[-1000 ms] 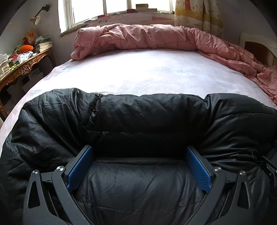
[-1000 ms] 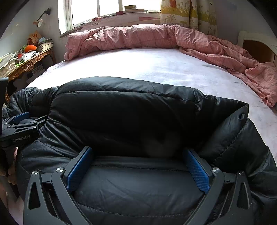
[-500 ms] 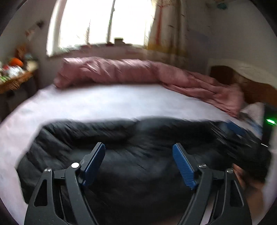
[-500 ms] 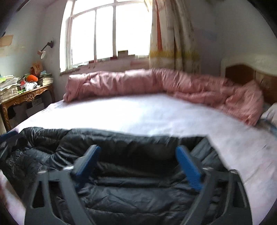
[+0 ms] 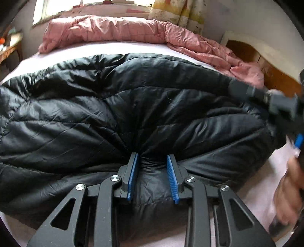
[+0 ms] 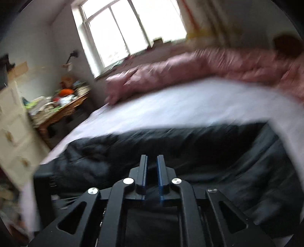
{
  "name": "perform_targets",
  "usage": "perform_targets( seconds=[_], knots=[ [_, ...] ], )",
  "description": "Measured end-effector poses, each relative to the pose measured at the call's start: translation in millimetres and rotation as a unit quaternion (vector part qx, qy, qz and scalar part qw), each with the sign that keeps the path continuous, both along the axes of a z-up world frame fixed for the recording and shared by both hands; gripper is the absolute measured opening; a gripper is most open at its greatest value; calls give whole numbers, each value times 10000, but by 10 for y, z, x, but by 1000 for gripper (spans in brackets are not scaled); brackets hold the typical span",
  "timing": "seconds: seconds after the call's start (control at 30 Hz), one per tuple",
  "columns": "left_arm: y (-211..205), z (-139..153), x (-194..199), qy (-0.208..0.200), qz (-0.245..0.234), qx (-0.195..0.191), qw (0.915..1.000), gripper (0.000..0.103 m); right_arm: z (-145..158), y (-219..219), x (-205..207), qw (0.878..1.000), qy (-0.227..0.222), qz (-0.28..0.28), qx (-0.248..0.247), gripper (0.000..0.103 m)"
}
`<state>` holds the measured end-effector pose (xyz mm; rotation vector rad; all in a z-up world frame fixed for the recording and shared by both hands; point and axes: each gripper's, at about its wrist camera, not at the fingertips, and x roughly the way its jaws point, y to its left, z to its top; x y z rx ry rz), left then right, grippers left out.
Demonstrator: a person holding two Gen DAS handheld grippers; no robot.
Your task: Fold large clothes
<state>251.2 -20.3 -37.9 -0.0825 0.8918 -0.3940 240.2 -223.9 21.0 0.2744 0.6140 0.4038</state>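
The black quilted puffer jacket point(image 5: 133, 106) lay bunched and puffy on the near edge of the white-sheeted bed point(image 5: 106, 49). The left gripper point(image 5: 153, 161), jaws just closing, pinched a fold of its shiny fabric. The right gripper point(image 6: 151, 163) had pressed nearly together; whether it held fabric was unclear.

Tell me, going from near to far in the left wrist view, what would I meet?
left gripper, pinching a fold of the black puffer jacket → bare pale bed sheet → rumpled pink quilt → window with the yellow curtain.
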Motion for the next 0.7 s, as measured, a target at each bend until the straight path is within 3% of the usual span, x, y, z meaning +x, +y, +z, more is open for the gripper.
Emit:
perform_targets(
  seconds=[0.07, 0.17, 0.27, 0.33, 0.43, 0.6, 0.7],
  knots=[
    [88, 1, 34, 142, -21, -256, 9996, 29, -84, 120, 76, 9977, 496, 394, 249, 9],
    [168, 1, 38, 286, -46, -504, 9983, 29, -223, 393, 196, 9908, 1117, 752, 109, 8],
    [226, 26, 50, 391, 1, -672, 9970, 28, -399, 629, 392, 9812, 1774, 699, -309, 8],
    [333, -29, 78, 558, 269, -989, 9932, 26, -536, 713, 595, 9726, 2207, 602, -416, 8],
    [410, -77, 99, 687, 433, -1226, 9891, 23, -590, 758, 853, 9694, 2365, 361, -551, 4],
    [410, -91, 38, 606, 458, -1097, 9911, 22, -582, 783, 1366, 9664, 2417, -194, -852, 0],
    [417, -100, 29, 619, 468, -1142, 9904, 22, -680, 773, 1645, 9615, 2643, -275, -706, 0]
  ],
)
